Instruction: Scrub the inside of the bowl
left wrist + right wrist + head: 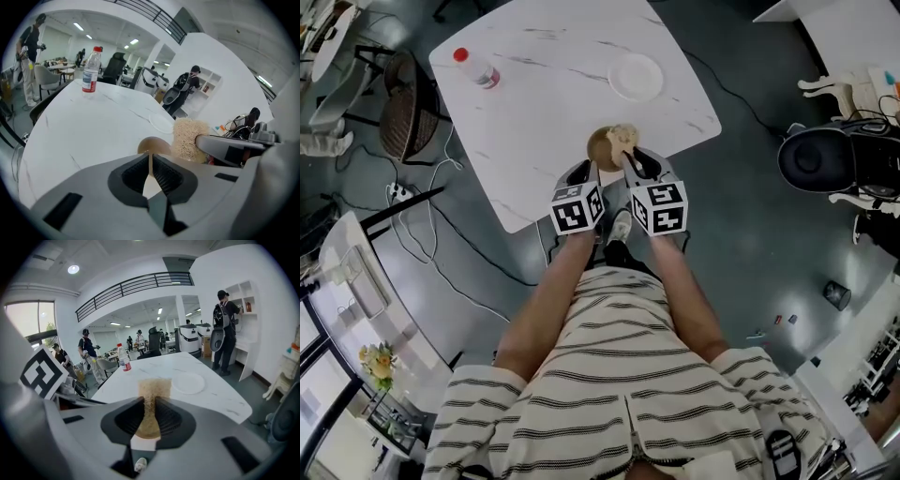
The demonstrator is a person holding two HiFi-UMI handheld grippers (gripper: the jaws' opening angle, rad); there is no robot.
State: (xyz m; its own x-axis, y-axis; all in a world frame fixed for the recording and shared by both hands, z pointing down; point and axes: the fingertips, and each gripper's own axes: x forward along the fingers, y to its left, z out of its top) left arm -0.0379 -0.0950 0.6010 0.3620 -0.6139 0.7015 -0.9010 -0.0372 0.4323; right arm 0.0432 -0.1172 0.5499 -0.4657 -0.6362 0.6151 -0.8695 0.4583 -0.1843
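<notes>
We hold the brown bowl (602, 147) at the near edge of the white worktop (553, 94), just in front of both tools. Our left hand-held gripper (584, 172) has its jaws closed on the bowl's thin rim. In the left gripper view the rim (150, 161) runs as a narrow upright strip between the ribbed pads of the left hand-held gripper (151, 171), and the rest of the bowl (154, 144) rises just beyond the jaw tips.

Our right hand-held gripper (637, 164) is clamped on a tan, fibrous scrub pad (624, 138). In the right gripper view the pad (151, 390) is pinched between the jaws of the right hand-held gripper (150, 416) and sticks out past them.

From the head view the pad overlaps the right side of the bowl. In the left gripper view it (188, 138) stands just right of the bowl's edge. We cannot tell whether it touches the inner surface.

Farther back on the worktop a white plate (636, 77) lies well apart from the bowl. A water bottle with a red cap (475, 68) stands upright near the far left corner.
</notes>
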